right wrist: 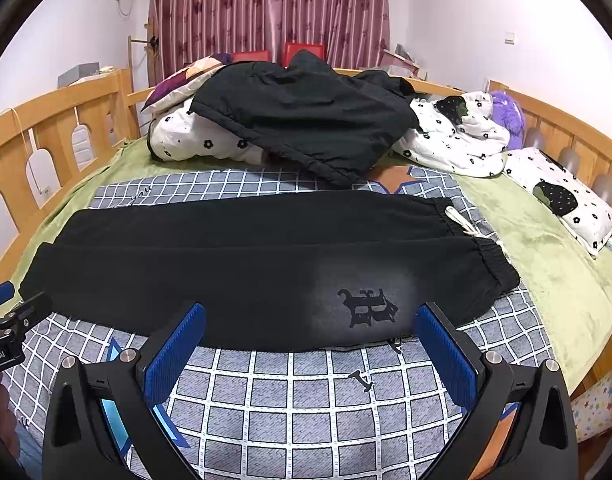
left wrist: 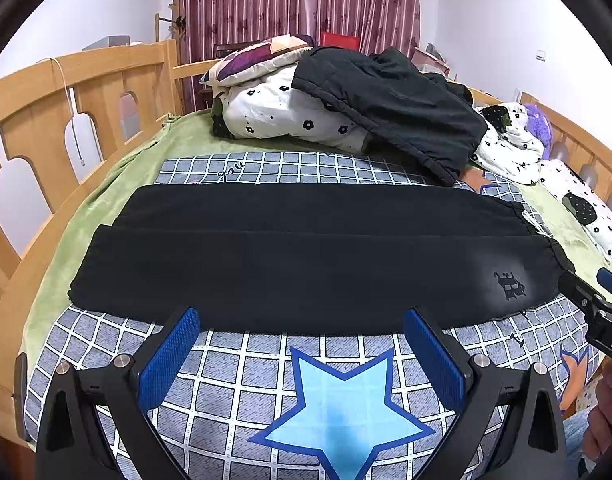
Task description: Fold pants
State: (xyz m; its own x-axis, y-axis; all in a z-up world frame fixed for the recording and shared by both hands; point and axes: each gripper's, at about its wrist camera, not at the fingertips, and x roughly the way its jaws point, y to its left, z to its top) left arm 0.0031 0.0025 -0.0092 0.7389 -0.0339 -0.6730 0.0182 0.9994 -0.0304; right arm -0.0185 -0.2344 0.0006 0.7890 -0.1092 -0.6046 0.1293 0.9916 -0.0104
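Pants point(left wrist: 306, 256) lie flat across the checked sheet point(left wrist: 241, 364) on the bed point(left wrist: 85, 80), one leg over the other, waistband to my right. My left tongs point(left wrist: 301, 354) and right tongs point(right wrist: 310, 354) both gape wide — holding nothing, hovering just short of the pants' near edge.

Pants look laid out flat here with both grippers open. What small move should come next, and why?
Probably lower both grippers onto the near edge of the black pants. The left gripper and right gripper hover open just short of it, holding nothing, and the legs already lie side by side.
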